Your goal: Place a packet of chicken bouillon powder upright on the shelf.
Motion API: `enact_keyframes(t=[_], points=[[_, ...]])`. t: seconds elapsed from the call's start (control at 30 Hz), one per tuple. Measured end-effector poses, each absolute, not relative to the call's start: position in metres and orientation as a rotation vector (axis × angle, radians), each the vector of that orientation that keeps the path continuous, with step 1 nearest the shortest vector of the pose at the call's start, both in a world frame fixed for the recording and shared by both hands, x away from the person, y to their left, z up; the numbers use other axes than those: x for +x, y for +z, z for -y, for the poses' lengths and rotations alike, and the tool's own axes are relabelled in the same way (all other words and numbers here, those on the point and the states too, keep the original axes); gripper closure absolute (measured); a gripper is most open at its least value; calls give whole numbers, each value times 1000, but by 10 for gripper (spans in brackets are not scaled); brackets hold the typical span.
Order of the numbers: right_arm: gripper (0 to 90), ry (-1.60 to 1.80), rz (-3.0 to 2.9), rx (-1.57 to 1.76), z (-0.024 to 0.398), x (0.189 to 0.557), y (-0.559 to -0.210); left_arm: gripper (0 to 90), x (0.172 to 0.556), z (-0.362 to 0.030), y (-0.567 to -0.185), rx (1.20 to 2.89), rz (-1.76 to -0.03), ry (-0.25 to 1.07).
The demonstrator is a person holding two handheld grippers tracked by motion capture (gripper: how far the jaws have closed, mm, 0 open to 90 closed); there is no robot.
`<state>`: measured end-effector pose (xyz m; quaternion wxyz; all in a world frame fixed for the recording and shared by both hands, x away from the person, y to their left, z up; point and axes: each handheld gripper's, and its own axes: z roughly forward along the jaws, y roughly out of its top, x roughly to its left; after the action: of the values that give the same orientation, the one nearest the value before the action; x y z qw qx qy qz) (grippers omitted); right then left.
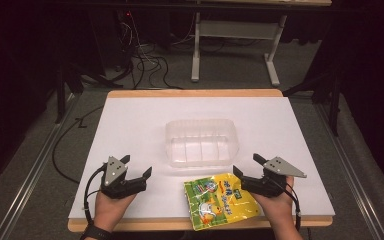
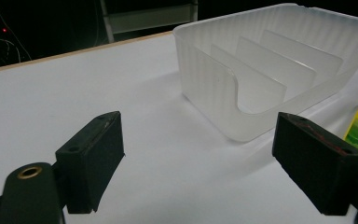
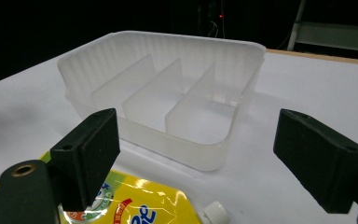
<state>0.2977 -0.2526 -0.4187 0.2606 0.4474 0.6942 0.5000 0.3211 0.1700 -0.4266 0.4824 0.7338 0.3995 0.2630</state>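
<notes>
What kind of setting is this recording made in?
Probably a lab or recording workspace, not a home: a white-covered table in a dark room, loose cables on the floor behind it, and a bare desk frame beyond.

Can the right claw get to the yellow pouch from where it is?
Probably yes. The right claw hangs open right over the yellow pouch's top corner, with nothing between them. The clear bin sits farther back, out of the way.

pouch (image 1: 221, 199) before bin (image 1: 201, 142) | both on table (image 1: 130, 125)
</notes>
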Motion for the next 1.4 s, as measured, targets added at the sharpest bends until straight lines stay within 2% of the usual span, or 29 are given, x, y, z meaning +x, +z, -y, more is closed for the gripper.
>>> enact_keyframes(t=[0.8,1.4], points=[[155,1326,-1894,1233,270,289,-424,157,321,-167,-426,1801,-938,626],[194,1257,-1944,1523,297,272,-448,155,333,-138,-424,1801,-876,602]])
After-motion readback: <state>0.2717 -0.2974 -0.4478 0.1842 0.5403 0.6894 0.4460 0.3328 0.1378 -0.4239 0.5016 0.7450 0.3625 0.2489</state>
